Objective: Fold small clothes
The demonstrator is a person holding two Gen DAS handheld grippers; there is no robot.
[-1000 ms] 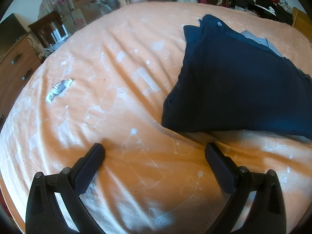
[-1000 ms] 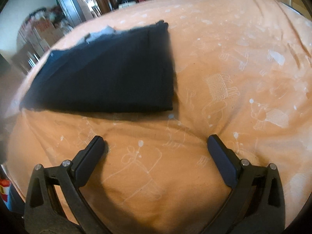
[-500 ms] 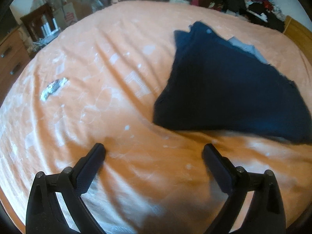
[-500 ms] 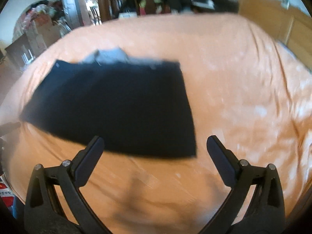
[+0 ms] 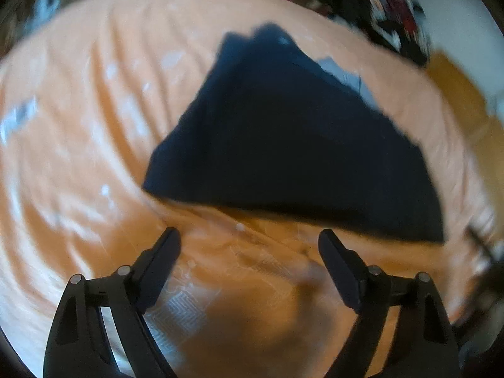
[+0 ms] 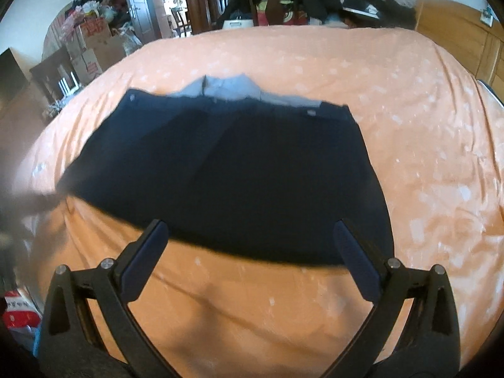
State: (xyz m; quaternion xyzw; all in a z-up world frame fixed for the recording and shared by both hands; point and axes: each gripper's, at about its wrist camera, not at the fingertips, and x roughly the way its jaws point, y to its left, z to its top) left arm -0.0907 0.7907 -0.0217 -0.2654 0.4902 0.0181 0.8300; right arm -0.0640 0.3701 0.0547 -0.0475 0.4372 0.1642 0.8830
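On the orange bedsheet [image 6: 393,100] lies a dark navy garment [image 6: 226,176], spread flat, with a pale grey lining [image 6: 226,89] showing at its far edge. Both tools hang above the near hem and touch nothing: the left gripper [image 5: 249,245] has its jaws wide apart and empty, and the right gripper [image 6: 250,236] too. I judge the step is the approach for a fold. Next, each gripper probably needs to go down to a near corner and pinch only the cloth, not the sheet under it.
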